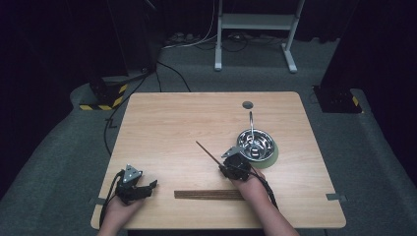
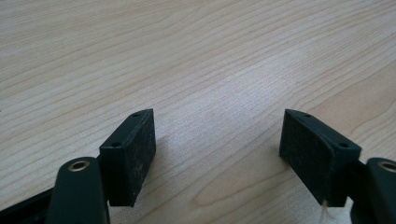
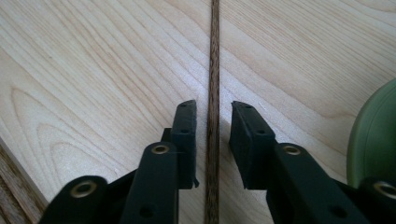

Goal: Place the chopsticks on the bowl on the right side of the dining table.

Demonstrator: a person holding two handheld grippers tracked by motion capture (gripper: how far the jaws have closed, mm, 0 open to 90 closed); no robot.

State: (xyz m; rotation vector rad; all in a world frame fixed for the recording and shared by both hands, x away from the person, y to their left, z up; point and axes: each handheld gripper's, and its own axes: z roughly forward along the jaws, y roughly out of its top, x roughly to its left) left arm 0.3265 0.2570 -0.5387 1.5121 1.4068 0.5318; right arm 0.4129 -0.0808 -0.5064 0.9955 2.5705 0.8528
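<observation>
Stick (image 3: 214,93): lies on the table (image 1: 187,123), running between the right gripper's (image 3: 213,109) jaws, left of the bowl (image 1: 255,142).
Right gripper: jaws narrowly apart, flanking the stick, not clamped.
Left gripper (image 2: 217,135): jaws wide apart over bare wood, well away.

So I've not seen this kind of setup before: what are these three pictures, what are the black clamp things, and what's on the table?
There is no robot here. A person holds a hand-operated gripper in each hand at a wooden table. The high view looks down from above; the other two pictures come from cameras riding on each gripper.

The left gripper rests near the table's front left, its fingers wide apart with nothing between them. The right gripper has a thin dark stick running between its fingers, which sit close on either side; a small gap shows, so it is not clamped yet.

Also on the table: a row of similar sticks near the front edge and a metal bowl on a green plate.
</observation>
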